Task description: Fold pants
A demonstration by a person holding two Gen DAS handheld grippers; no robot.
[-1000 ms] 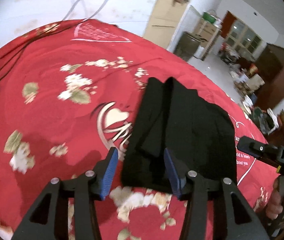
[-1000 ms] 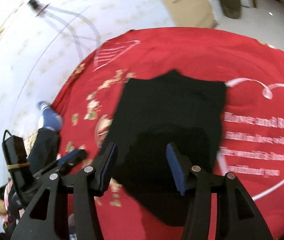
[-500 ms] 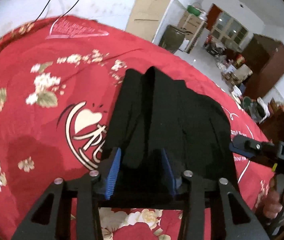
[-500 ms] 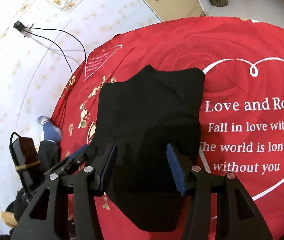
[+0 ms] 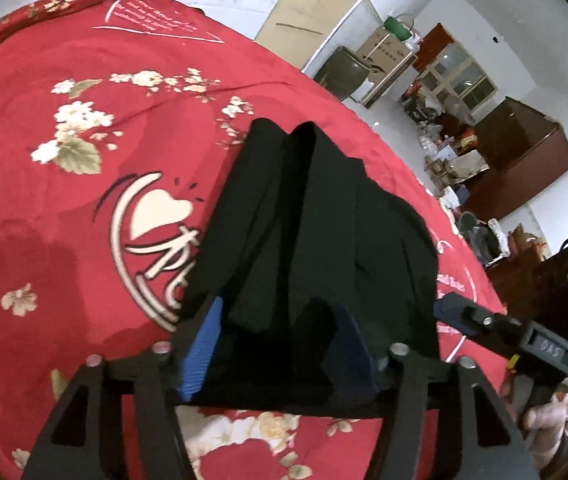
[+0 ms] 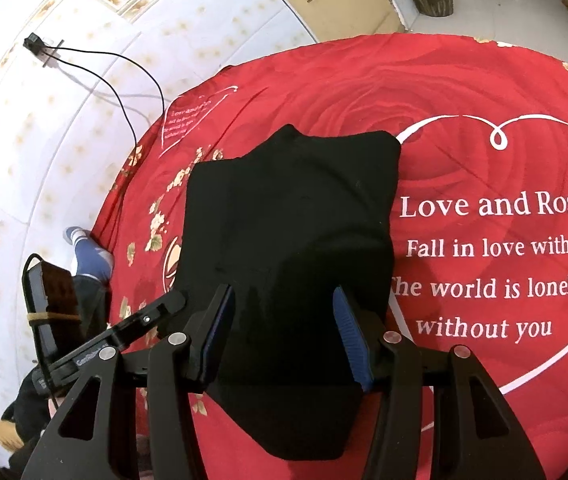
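The black pants (image 5: 324,220) lie folded into a thick block on the red printed bedspread (image 5: 64,184); they also show in the right wrist view (image 6: 292,220). My left gripper (image 5: 276,332) is open, its blue-padded fingers straddling the near left edge of the pants, low over the fabric. My right gripper (image 6: 284,320) is open above the near end of the pants. The right gripper also shows at the right of the left wrist view (image 5: 512,336). The left gripper appears at the lower left of the right wrist view (image 6: 132,332).
The bedspread (image 6: 484,92) carries white lettering and a heart outline to the right of the pants. A white wall with a black cable (image 6: 132,80) runs along the far left side. Cabinets and clutter (image 5: 464,128) stand beyond the bed's far right.
My left gripper has moved forward and down onto the near edge of the pants. My right gripper has steadied over the pants' near end. Both stay open.
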